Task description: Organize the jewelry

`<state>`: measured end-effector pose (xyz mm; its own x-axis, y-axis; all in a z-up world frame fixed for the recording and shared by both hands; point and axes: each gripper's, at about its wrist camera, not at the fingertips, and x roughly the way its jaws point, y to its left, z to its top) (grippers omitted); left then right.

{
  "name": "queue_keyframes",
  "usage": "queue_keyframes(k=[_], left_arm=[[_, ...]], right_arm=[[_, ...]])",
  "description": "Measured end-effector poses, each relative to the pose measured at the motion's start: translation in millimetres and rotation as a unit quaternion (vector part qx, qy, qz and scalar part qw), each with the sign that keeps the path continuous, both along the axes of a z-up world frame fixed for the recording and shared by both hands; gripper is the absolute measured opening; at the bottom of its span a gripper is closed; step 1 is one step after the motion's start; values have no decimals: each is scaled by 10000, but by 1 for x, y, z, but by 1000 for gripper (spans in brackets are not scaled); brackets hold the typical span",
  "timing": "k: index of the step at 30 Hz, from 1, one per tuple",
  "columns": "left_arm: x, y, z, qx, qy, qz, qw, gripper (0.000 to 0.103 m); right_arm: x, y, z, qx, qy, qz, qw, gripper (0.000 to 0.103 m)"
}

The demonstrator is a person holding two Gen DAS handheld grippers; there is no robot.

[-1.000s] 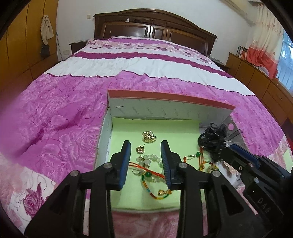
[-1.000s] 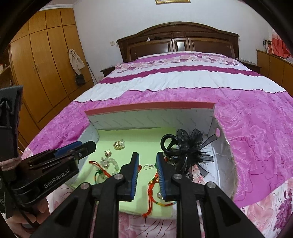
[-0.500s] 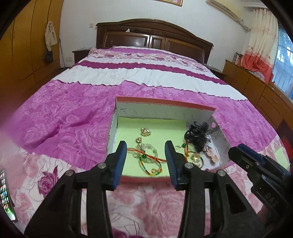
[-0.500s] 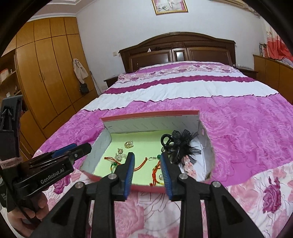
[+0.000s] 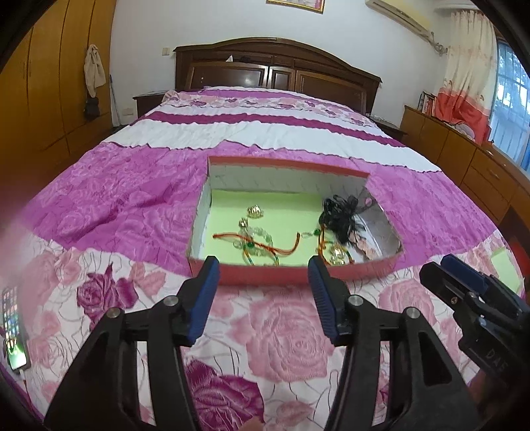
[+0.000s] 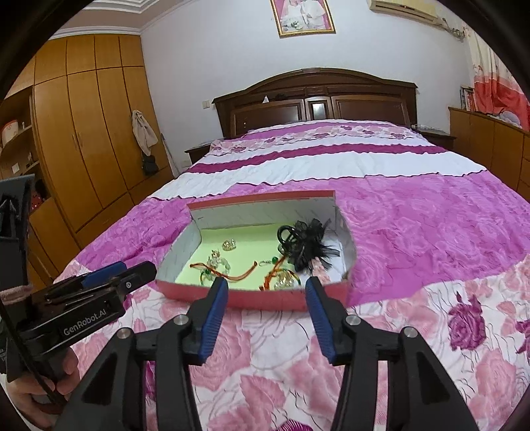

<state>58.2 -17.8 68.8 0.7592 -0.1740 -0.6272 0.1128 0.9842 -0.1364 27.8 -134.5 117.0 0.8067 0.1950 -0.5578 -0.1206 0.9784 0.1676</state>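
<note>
Grippers (image 5: pixel 263 270) (image 6: pixel 265 288) backed off box (image 5: pixel 265 273), jaws opening empty.

Red cardboard box's (image 6: pixel 265 300) near wall is blocking low entry w/ black hair clip (image 6: pixel 303 245) crowding right; top is lying open.

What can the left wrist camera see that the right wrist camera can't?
Only the left wrist view shows a lit phone on the bedspread and a window. Only the right wrist view shows the whole framed picture and the hand holding the left gripper. Both show the red box with jewelry, a black hair clip, and open, empty jaws that have just been opening.
</note>
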Motion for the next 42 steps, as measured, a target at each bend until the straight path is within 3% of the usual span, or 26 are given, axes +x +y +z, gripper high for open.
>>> queue_keyframes(k=[8,17,42], left_arm=[[-16,-6,-23,167,31,111,9998,48],[-21,-10,-40,207,142,112,9996,48],[-23,-14,-43,254,121,114,9995,48]], right_arm=[[-27,-2,-16,-275,-209,-133,9993,59],[-34,-9,-39,-197,-134,-229,9995,59],[-35,-7,-47,-204,-40,-197,9996,59]])
